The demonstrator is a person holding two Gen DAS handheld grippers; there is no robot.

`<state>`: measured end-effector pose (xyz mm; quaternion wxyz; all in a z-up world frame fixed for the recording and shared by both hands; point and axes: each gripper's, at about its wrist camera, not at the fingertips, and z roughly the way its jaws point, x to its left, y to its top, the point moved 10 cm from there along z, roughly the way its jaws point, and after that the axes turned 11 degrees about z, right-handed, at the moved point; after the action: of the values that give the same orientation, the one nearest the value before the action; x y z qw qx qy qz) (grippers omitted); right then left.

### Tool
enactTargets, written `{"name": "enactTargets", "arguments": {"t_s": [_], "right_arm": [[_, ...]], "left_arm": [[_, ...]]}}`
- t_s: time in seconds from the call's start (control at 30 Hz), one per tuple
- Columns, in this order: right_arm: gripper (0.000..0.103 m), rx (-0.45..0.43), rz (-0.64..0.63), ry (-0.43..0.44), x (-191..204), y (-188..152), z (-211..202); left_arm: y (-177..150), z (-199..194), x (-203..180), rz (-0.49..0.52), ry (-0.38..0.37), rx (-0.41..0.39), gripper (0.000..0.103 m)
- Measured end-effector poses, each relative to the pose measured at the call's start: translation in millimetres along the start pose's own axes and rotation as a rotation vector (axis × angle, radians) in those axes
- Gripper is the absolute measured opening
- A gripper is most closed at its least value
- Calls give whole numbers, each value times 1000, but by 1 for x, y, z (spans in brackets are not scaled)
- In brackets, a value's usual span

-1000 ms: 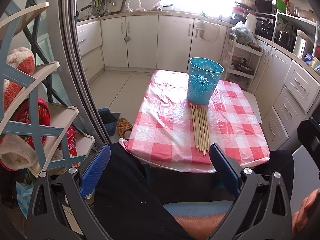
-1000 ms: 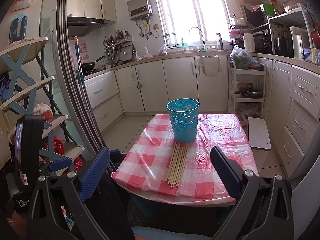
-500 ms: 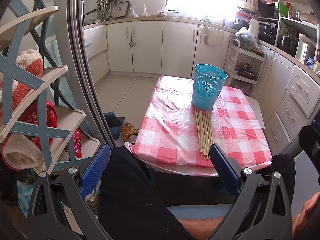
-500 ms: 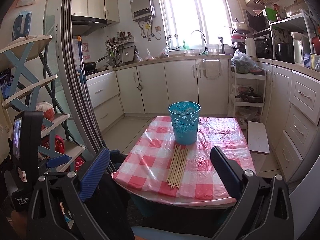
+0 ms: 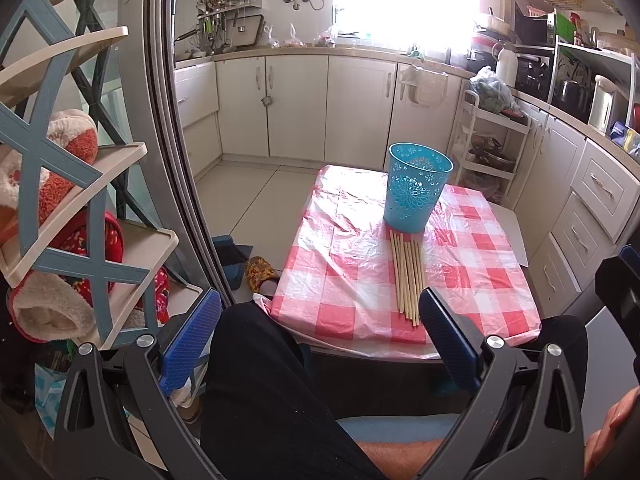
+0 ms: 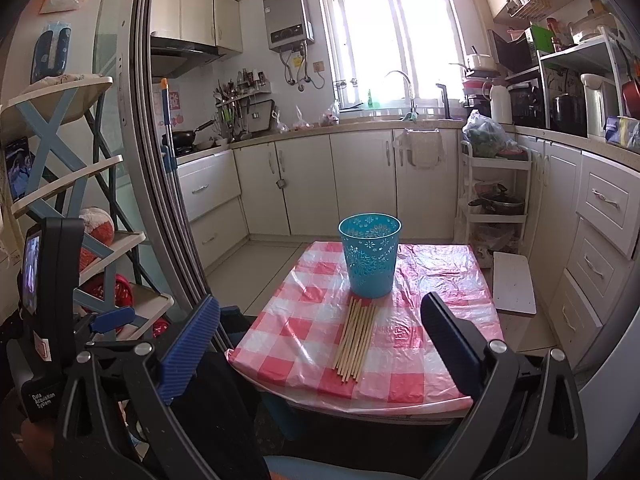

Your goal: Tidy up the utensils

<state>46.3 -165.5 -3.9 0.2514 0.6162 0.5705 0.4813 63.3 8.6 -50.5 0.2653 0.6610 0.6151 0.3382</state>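
Both cameras have tilted upward since a second ago, so more of the kitchen shows, while nothing on the small table with the glossy red-and-white checked plastic cover (image 6: 436, 356) has shifted. At its far end stands the tapered turquoise plastic basket with lace-like cut-outs (image 6: 370, 256), upright and empty as far as I can see. Touching its base, the bundle of thin pale wooden chopsticks (image 6: 356, 340) lies flat, side by side, tips toward the person's dark-trousered lap. The left gripper (image 5: 320, 340) and the right gripper (image 6: 320, 344) both hang short of the table with ribbed blue pads spread wide, gripping nothing. Round, smooth sticks on slick wrinkled film would likely roll or scatter under a careless pinch, and the light basket could tip if nudged.
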Motion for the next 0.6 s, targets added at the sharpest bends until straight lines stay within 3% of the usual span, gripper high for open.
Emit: {"name": "enactTargets", "arguments": {"t_s": [0.6], "right_arm": [[97, -14, -7, -1, 3, 1, -5]], "left_arm": [[4, -8, 3, 0, 7, -25, 95]]}}
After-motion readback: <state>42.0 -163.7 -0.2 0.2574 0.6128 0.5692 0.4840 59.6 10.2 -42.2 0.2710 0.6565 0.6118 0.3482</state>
